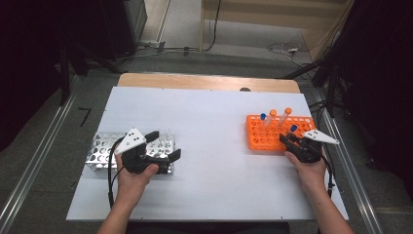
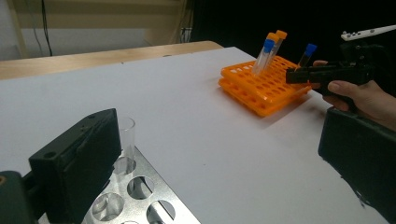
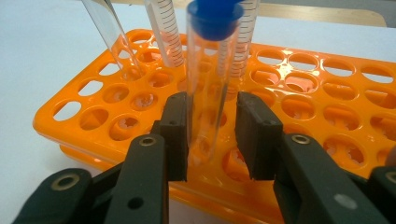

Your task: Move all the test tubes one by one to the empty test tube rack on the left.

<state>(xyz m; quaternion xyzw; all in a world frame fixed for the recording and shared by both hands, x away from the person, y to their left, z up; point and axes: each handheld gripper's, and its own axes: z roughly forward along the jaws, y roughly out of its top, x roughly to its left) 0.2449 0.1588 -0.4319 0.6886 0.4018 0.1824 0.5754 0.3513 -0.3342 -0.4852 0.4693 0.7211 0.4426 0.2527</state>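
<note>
An orange tube rack (image 1: 265,134) sits at the right of the white table. Three capped tubes (image 1: 273,117) stand at its back. A fourth tube with a blue cap (image 3: 210,79) stands upright between the jaws of my right gripper (image 3: 212,107), low over the rack's near edge. The left pad touches it and a small gap shows at the right pad. From above, that gripper (image 1: 288,138) is at the rack's front right corner. My left gripper (image 1: 165,145) stands wide open over the right end of a metal rack (image 1: 100,156). A clear uncapped tube (image 2: 126,135) sits in that rack beside the left jaw.
The white board (image 1: 209,170) has bare room between the two racks. A wooden table edge (image 1: 204,80) runs behind it. Metal rails (image 1: 39,161) flank the table, and cables lie on the floor at the back.
</note>
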